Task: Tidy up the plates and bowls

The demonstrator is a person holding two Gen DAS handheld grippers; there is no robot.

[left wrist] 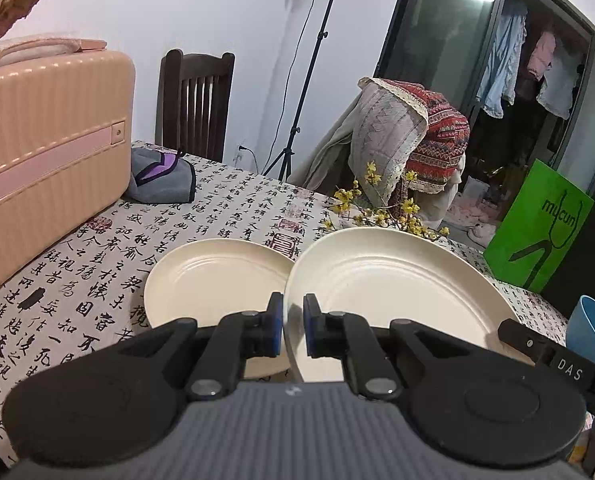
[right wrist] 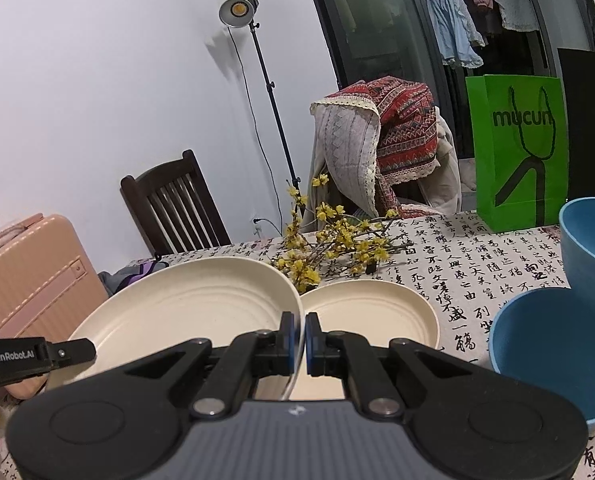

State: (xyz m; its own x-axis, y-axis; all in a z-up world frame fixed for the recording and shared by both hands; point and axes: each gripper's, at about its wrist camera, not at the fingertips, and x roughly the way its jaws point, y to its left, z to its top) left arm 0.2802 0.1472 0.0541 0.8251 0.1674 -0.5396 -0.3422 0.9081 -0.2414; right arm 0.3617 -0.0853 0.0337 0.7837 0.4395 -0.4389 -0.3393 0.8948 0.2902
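Note:
A cream plate [left wrist: 397, 280] hangs tilted above the table, held by both grippers at opposite rims. My left gripper [left wrist: 293, 308] is shut on its left rim, and a finger [left wrist: 517, 334] of the right gripper shows at its far side. In the right wrist view my right gripper [right wrist: 301, 324] is shut on the same plate [right wrist: 185, 308] at its right rim, with a left-gripper finger [right wrist: 69, 350] at its left edge. Another cream plate [left wrist: 217, 280] lies flat on the tablecloth; one [right wrist: 369, 312] lies flat in the right view too, and I cannot tell if it is the same. Two blue bowls [right wrist: 553, 348] [right wrist: 589, 232] stand to the right.
A pink suitcase [left wrist: 49, 152] and a grey pouch [left wrist: 161, 180] stand at the table's left. Yellow flower sprigs [right wrist: 321, 248] lie behind the plates. A green paper bag [right wrist: 517, 152] stands at the back right. A dark wooden chair [left wrist: 193, 104] and a cloth-draped chair [left wrist: 409, 140] are beyond the table.

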